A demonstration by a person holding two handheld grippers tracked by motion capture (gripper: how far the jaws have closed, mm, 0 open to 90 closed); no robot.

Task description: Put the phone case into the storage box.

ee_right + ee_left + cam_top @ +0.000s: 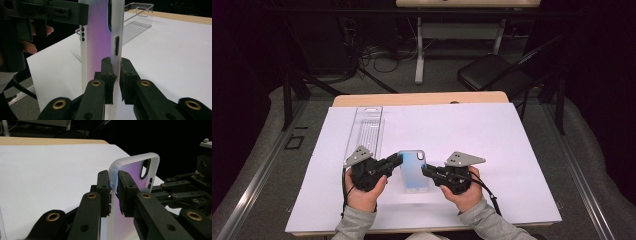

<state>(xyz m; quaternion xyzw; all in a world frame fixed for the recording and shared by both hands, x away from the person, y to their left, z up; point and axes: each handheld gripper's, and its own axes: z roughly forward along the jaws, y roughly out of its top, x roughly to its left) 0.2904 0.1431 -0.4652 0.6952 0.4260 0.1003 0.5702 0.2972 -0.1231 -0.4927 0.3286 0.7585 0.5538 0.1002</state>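
Left hand-held gripper (398, 160): lower centre-left of the high view, held in the person's left hand (362, 192); its jaws were clamped on the left long edge of the phone case. In the left gripper view (113, 186) the two black pads pressed the frosted rim from both sides.
Right hand-held gripper (426, 171): lower centre-right of the high view, held in the right hand (467, 192); its jaws were clamped on the right long edge of the case. In the right gripper view (116, 67) the pads pinched the rim just below a side slot.
Phone case (414, 171): lower centre of the high view, between the two grippers and gripped by both, over the white sheet. It was clear with frosted edges and a blue-to-pink tint. It stood at the centre right of the left gripper view (135, 172), camera cutout near its top, and at the top centre of the right gripper view (100, 32).
White sheet (492, 150): it covered most of the worktop.
Clear plastic tray (364, 131): left of centre in the high view, beyond the left gripper, lying flat on the sheet; it showed at the upper right of the right gripper view (135, 17).
Worktop (422, 98): a wooden strip showed beyond the sheet's far edge.
Folding chair (494, 72): upper right of the high view, on the floor past the worktop.
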